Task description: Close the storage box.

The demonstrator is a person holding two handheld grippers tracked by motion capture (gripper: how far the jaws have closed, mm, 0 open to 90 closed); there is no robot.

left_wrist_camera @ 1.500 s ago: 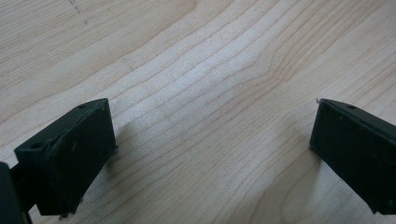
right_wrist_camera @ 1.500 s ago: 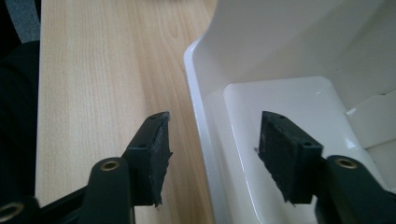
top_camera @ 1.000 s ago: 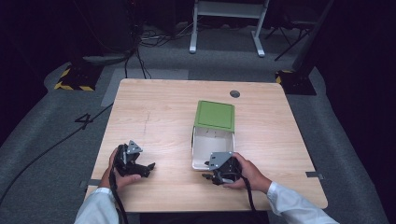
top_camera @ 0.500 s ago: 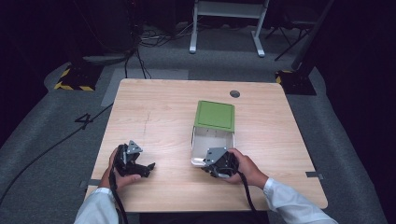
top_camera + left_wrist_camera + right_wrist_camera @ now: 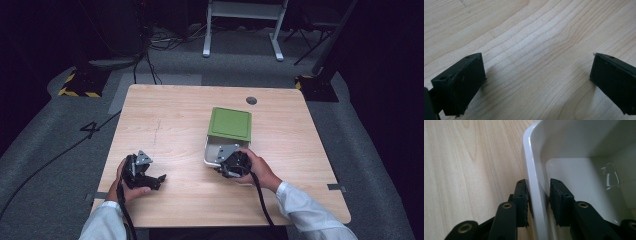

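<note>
On the tabletop [image 5: 170,125] | white container [image 5: 574,152] wall is being clamped by right tongs [image 5: 537,195] | left tongs [image 5: 536,82] are being held open, empty.

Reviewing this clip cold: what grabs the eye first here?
The green lid stands out, lying askew over the far part of the white container mid-table. The right gripper clamps the container's near wall, one jaw inside, one outside. The left gripper rests open on the bare wooden table.
</note>
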